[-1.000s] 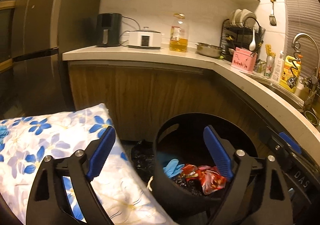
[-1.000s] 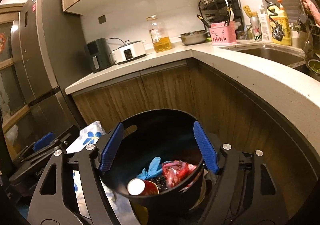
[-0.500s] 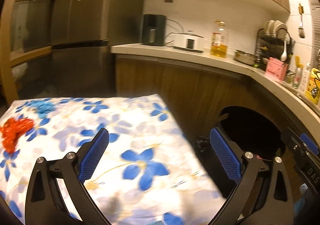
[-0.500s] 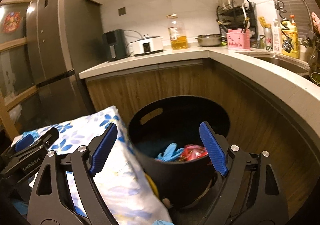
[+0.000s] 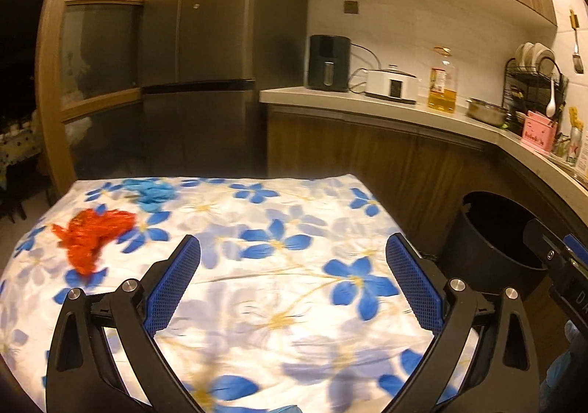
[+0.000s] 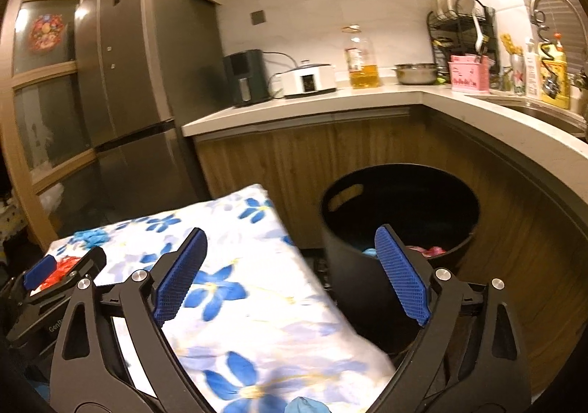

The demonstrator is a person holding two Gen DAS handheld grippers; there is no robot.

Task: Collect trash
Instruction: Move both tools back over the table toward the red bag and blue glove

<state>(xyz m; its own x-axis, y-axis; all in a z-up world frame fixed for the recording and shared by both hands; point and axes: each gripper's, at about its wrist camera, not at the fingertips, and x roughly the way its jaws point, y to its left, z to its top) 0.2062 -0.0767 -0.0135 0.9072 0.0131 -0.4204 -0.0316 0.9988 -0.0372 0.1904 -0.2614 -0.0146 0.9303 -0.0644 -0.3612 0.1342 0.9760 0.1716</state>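
The left gripper (image 5: 293,282) gapes empty over the floral cloth (image 5: 257,266). The right gripper's (image 6: 290,273) jaws are opening, empty. Red wrapper (image 5: 92,234) lies far left; black bin (image 6: 400,229) right.

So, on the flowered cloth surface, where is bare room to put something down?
The blue-flowered white cloth is bare across its middle and right side, up to the edge beside the round black bin. The far left corner is crowded: crumpled red plastic wrapper and crumpled blue glove lie there.

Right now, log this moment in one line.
left hand-held gripper: open, empty | right hand-held gripper: opening, empty | red wrapper: on floral cloth | bin: holds trash
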